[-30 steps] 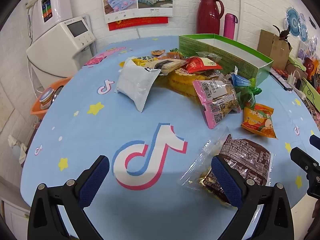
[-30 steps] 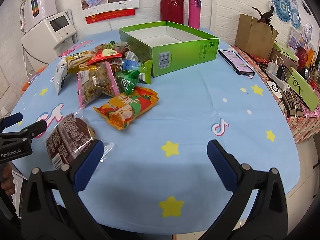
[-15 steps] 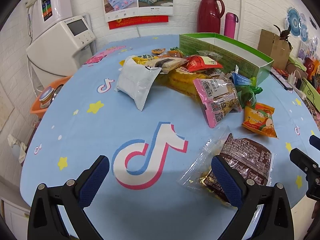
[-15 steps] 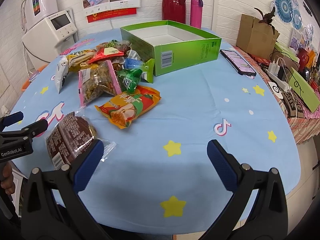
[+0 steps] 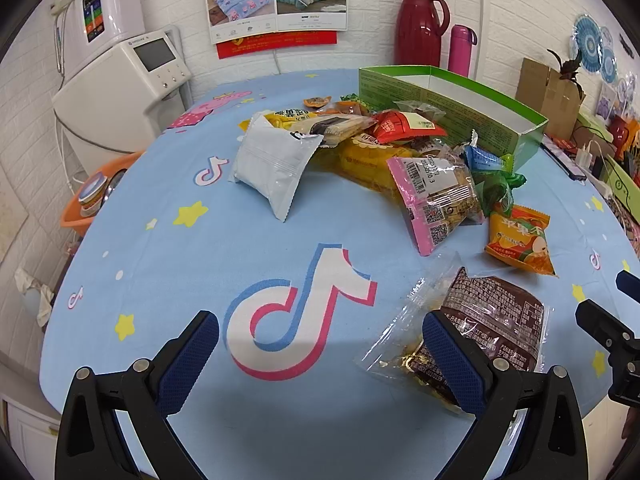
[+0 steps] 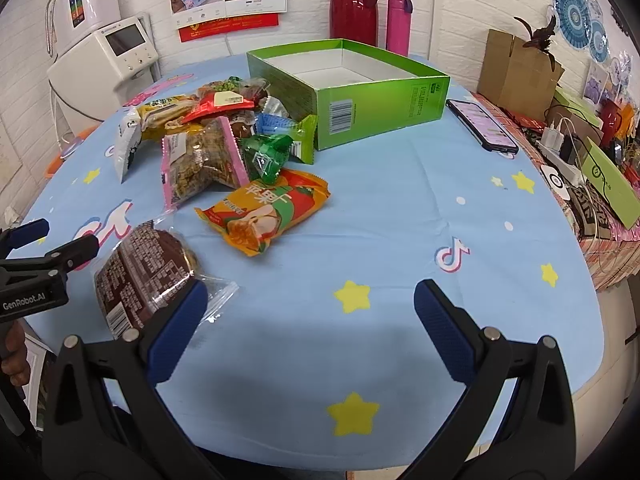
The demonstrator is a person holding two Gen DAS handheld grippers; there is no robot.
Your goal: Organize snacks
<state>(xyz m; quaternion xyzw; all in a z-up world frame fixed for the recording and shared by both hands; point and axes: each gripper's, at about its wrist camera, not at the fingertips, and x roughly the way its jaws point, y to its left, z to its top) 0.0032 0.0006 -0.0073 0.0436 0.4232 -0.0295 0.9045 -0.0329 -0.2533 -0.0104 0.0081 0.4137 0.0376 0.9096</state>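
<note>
On the blue tablecloth (image 6: 400, 184) there's a messy heap of snack packs (image 5: 380, 152) piled right beside the open green box (image 6: 348, 80), which looks empty inside. A brown-labelled pack (image 6: 140, 276) lies apart, near the table's front edge. Left gripper (image 5: 320, 356) and right gripper (image 6: 310, 328) both hover with jaws spread wide, holding nothing; the left one's right finger (image 5: 452, 364) overlaps that brown pack.
</note>
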